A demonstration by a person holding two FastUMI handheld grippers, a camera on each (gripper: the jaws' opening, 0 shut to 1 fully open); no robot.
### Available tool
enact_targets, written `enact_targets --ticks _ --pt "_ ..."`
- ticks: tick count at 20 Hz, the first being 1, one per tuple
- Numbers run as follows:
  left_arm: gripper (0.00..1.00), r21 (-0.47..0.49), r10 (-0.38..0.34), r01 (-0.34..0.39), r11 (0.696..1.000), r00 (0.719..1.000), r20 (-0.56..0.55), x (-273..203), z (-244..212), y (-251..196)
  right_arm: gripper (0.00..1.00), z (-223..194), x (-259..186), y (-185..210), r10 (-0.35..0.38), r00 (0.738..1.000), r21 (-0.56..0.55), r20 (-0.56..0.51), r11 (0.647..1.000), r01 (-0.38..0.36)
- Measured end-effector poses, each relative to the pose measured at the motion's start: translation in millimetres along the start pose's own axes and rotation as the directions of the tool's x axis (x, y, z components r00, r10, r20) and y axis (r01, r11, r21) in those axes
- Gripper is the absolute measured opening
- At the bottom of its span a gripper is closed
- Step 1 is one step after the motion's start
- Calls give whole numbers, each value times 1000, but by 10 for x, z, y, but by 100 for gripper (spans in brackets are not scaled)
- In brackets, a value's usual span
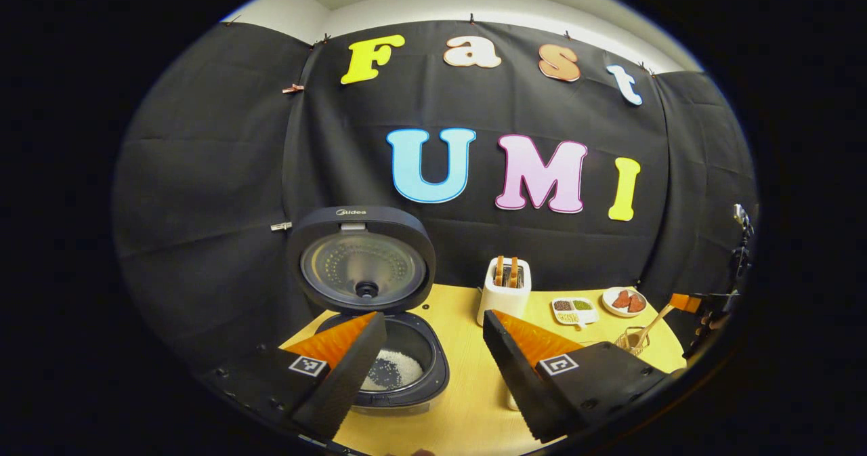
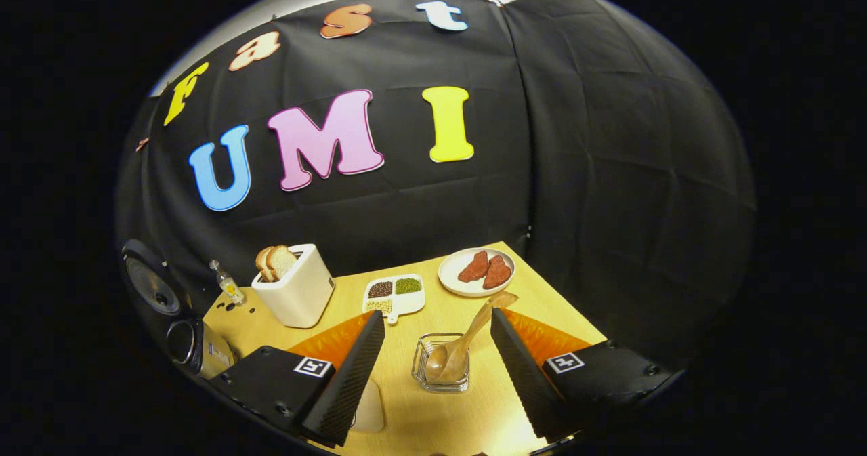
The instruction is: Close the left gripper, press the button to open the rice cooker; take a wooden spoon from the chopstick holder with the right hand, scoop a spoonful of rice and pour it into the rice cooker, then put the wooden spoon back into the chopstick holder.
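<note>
- The rice cooker (image 1: 379,334) sits at the left end of the yellow desk (image 1: 460,402) with its lid (image 1: 362,266) standing fully upright; white rice lies in the bottom of its dark pot.
- The left gripper (image 1: 433,368) hovers just in front of the cooker, its fingers spread wide with nothing between them.
- In the right gripper view, the right gripper (image 2: 437,368) faces a small clear chopstick holder (image 2: 440,371) on the desk. Its fingers are released and flank the holder without touching it.
- A wooden spoon (image 2: 467,341) rests in the holder, bowl down, handle leaning up and away to the right.
- Judging by the rice in the pot, the spoon is either due to be picked up or has just been put back; the pictures do not settle which.
- If a pickup is next, the fingers should close on the handle above the holder's rim, then lift along its slant so the light holder does not tip.
- Behind stand a white toaster (image 2: 294,286) with bread, a divided dish (image 2: 393,292) of beans and a plate (image 2: 477,273) with red pieces.
</note>
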State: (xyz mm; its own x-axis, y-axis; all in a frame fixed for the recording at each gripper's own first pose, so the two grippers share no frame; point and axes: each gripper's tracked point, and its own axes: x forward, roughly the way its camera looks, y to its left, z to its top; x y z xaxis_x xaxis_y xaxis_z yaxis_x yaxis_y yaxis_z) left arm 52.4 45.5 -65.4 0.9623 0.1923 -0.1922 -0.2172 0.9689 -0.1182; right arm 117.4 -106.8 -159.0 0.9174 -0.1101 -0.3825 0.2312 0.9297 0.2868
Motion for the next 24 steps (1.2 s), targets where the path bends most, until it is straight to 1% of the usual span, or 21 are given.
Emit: enact_targets --ticks 3,8,11,14,15,17,18,19,20,21,22,23,24 --pt "98 0 21 -21 1000 1000 -20 6 -53 -115 99 -163 232 -169 -15 998 21 -55 1000 16" --pt "98 -1 65 -65 998 997 -50 -64 -159 -248 99 -404 645 -328 -11 991 65 -136 998 20" --pt "98 10 93 -93 996 992 -90 -125 -306 -293 99 -604 909 -395 -15 977 127 -212 991 42" --pt "98 14 101 -100 995 986 -135 -208 -466 -366 99 -661 1115 -425 -12 973 207 -230 976 61" --pt "98 17 101 -100 995 984 -147 -220 -508 -393 97 -693 1175 -438 -6 971 232 -237 971 63" --pt "98 6 107 -107 994 979 -172 -244 -566 -428 96 -776 1238 -433 8 964 266 -267 962 66" --pt "98 -8 104 -107 994 980 -171 -252 -554 -458 93 -805 1272 -444 2 962 269 -273 960 75" --pt "98 -18 104 -108 994 981 -165 -259 -527 -485 72 -811 1311 -465 -2 962 274 -274 959 80" --pt "98 -19 106 -111 994 982 -159 -243 -521 -512 66 -810 1334 -477 -8 962 282 -275 955 88" --pt "98 -16 106 -110 994 982 -157 -237 -516 -532 49 -814 1359 -488 -9 960 294 -278 951 94" --pt "97 -14 103 -106 994 982 -157 -247 -536 -558 41 -822 1362 -473 -5 959 305 -284 948 95" --pt "98 -17 96 -100 995 983 -158 -250 -543 -592 39 -833 1385 -457 1 958 320 -286 943 94" --pt "98 -20 90 -94 995 983 -160 -263 -561 -624 32 -822 1370 -448 7 956 333 -293 938 95"
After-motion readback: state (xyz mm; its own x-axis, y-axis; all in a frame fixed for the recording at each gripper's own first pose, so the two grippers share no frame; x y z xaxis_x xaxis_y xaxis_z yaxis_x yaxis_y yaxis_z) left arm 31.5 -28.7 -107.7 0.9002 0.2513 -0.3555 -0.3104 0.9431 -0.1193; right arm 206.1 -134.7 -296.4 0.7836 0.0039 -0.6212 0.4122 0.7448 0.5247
